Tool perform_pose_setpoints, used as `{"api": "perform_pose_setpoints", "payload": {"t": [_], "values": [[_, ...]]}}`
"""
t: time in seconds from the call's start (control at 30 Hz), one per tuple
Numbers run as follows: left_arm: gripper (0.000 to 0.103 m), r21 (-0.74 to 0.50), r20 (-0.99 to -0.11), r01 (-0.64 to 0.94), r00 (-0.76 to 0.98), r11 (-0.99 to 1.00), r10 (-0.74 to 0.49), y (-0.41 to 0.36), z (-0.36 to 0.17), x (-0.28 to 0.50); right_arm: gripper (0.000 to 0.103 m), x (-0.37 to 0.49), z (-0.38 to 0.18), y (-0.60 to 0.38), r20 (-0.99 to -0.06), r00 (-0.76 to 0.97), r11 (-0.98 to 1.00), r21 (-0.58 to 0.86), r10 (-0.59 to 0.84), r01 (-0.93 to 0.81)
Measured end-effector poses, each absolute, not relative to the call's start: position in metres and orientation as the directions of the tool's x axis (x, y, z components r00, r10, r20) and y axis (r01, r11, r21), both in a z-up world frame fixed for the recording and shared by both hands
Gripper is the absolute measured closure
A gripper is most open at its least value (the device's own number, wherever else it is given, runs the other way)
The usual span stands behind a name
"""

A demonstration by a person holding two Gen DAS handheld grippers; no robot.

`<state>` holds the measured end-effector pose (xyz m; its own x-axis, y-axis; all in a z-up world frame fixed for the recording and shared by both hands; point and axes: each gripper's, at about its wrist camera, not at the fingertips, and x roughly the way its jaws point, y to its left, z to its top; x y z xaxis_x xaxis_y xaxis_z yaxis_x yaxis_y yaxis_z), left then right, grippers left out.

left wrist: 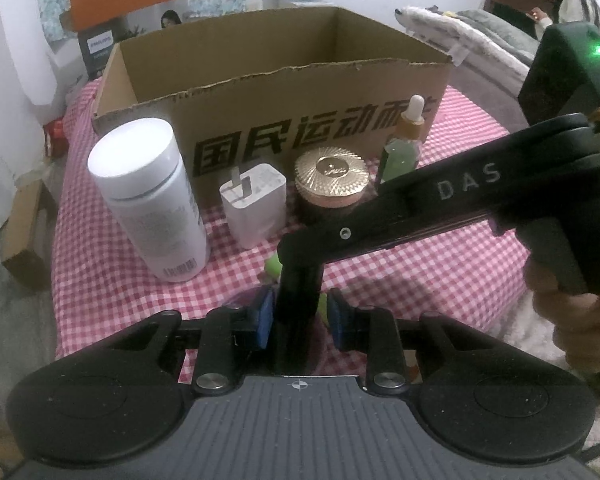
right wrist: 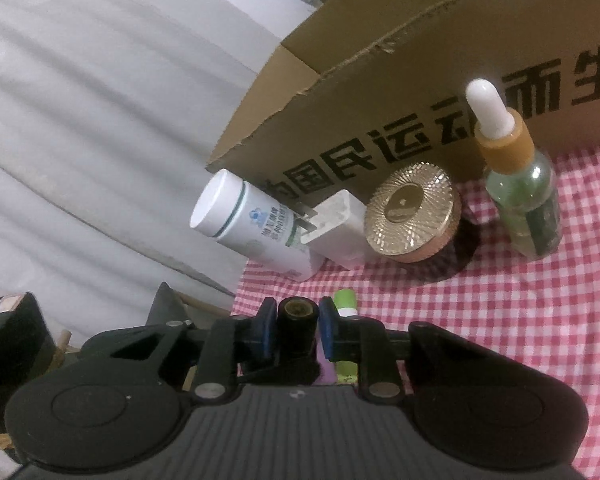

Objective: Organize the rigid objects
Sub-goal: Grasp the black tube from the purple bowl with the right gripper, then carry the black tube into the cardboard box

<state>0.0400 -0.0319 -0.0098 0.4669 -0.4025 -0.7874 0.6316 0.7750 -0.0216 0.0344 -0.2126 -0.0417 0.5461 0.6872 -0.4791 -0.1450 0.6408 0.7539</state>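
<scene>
A black cylinder (right wrist: 298,322) is clamped between the blue pads of the right gripper (right wrist: 296,330), and the left gripper (left wrist: 298,316) is closed on it too (opposing pulls could twist it loose). A green tube (right wrist: 345,302) alongside might be knocked, short of the cardboard box (left wrist: 300,128).

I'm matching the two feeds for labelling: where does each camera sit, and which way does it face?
Left wrist: on the left gripper, looking down across the checked cloth at the cardboard box; its own blue pads, the right gripper and a hand show.
Right wrist: on the right gripper, tilted, low, facing the box front; only its own pads show.
Shared: black tube gripped by both, white bottle, charger, gold-lidded jar, dropper bottle.
</scene>
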Motion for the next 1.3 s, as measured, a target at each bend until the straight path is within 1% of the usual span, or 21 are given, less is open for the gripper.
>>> {"api": "perform_pose_setpoints", "payload": {"t": [0.07,0.33,0.53,0.77,0.93,1.0,1.07,1.17,1.3], "values": [[0.080,-0.009,-0.784,0.629,0.478,0.777,-0.396,-0.033,-0.010,0.039,0.079,0.035,-0.040,-0.211,-0.479,0.545,0.642,0.751,0.688,-0.150],[0.081,0.007,-0.766,0.630,0.503,0.777,-0.401,-0.032,-0.001,0.033,0.079,0.033,-0.035,-0.209,-0.469,0.544,0.641,0.748,0.696,-0.174],[0.082,0.022,-0.731,0.624,0.543,0.781,-0.413,-0.029,0.019,0.027,0.079,0.031,-0.018,-0.206,-0.448,0.560,0.644,0.734,0.697,-0.214],[0.082,0.017,-0.655,0.611,0.605,0.792,-0.453,-0.023,0.069,0.035,0.079,0.037,0.037,-0.200,-0.414,0.600,0.679,0.662,0.685,-0.319],[0.082,-0.003,-0.596,0.609,0.636,0.793,-0.491,-0.024,0.111,0.066,0.078,0.058,0.090,-0.200,-0.380,0.639,0.708,0.590,0.668,-0.389],[0.082,-0.013,-0.587,0.609,0.637,0.793,-0.499,-0.027,0.122,0.082,0.078,0.071,0.109,-0.202,-0.374,0.653,0.722,0.560,0.658,-0.407],[0.082,-0.024,-0.592,0.608,0.631,0.794,-0.501,-0.030,0.129,0.102,0.078,0.090,0.124,-0.202,-0.378,0.657,0.731,0.543,0.652,-0.414],[0.082,-0.055,-0.628,0.602,0.599,0.796,-0.496,-0.037,0.130,0.137,0.078,0.123,0.137,-0.203,-0.413,0.644,0.743,0.539,0.644,-0.397],[0.082,-0.094,-0.696,0.579,0.543,0.810,-0.469,-0.043,0.112,0.177,0.078,0.171,0.131,-0.208,-0.485,0.595,0.747,0.575,0.641,-0.335]]}}
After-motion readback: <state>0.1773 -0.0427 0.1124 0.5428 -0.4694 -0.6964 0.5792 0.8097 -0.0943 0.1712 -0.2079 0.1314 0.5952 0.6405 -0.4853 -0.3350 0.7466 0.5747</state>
